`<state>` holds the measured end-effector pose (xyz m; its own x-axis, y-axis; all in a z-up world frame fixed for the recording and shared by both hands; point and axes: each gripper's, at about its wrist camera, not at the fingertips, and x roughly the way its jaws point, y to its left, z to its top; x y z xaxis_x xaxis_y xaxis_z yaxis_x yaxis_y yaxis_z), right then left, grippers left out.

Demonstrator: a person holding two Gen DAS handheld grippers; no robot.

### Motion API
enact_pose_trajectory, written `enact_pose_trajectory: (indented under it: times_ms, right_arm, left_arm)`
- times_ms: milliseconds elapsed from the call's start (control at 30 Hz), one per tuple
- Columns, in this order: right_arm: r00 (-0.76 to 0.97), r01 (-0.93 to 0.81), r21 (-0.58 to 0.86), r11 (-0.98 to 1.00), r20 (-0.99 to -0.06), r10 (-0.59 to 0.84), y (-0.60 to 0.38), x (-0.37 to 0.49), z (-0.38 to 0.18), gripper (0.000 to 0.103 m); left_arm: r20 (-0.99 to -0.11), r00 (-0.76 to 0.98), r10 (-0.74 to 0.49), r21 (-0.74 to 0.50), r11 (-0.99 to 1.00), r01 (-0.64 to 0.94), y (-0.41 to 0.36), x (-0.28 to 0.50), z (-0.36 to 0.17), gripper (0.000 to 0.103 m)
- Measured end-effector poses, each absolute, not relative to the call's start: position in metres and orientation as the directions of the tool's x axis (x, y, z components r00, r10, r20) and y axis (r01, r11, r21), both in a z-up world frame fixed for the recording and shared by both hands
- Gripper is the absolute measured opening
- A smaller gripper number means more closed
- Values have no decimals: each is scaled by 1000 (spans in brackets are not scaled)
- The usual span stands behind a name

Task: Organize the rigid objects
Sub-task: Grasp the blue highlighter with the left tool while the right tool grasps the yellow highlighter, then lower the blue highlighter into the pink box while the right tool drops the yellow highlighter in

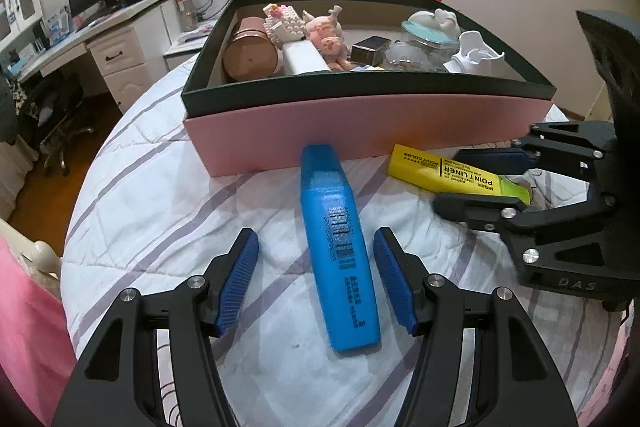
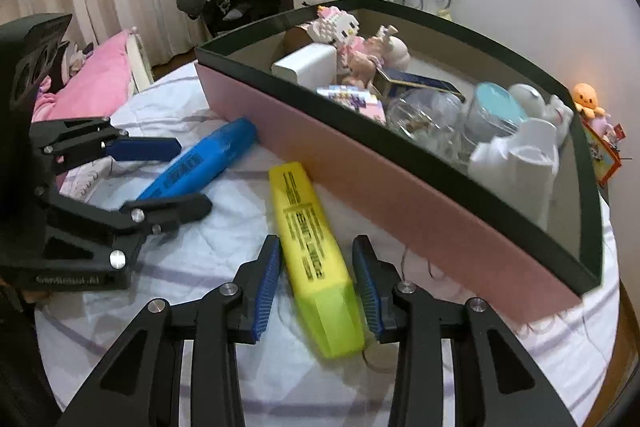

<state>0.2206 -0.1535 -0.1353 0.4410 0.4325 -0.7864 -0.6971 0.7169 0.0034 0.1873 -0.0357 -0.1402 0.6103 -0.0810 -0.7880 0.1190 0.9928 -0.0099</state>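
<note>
Blue plastic fills the middle of my left wrist view: the blue highlighter lies on the striped white bedspread, running from the lower centre up to the pink wall of the box, and my left gripper straddles its lower half with the pads well apart, a gap showing on each side, so nothing is gripped yet. At the right edge of that frame my right gripper sits around the yellow highlighter, which lies just in front of the box. Across the upper half, the box already holds a pink cylinder, a white block, a pink pig toy, glass jars and a white holder, so I judge most of the sorting done. In my right wrist view the yellow highlighter runs from the centre down to the lower middle, one end against the box; my right gripper brackets it with pads apart, the left-hand pad near or touching, the other with a sliver of gap, not clamped. At the left of the frame my left gripper flanks the blue highlighter. What seems left: close on both highlighters and lift them into the box.
</note>
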Motion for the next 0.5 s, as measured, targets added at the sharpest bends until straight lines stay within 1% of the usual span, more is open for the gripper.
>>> enact_pose_trajectory:
  times_ms: [67,100,133,167,233,500]
  right_arm:
    - [438,-697,7,717,-787,434,-150,222,-136,38]
    - [442,-693,1,721,-789,426,-148,220,-136,38]
    - [446,-687,-1,727,-790,421,-147,219,-136,34]
    - [447,-681,9,733,-788,424,-148,216,-134,31]
    - [457,-658,24,753,-782,424,-147,213,-135,27]
    - [463,-612,88,786,-766,446,-154,196,-125,27]
  left_arm:
    - [-786,612,-92,-14,991,131,-37,188,-140,52]
    - [-784,611,-107,-26,990,140,-37,188,-139,40]
    - [-784,610,-117,-35,989,146,-37,188,-138,28]
    - [-785,606,-128,-47,988,148,-35,188,-137,26]
    - [-785,601,-147,-71,986,148,-32,187,-136,26]
    - [-767,609,-200,-129,979,160,-28,168,-125,26]
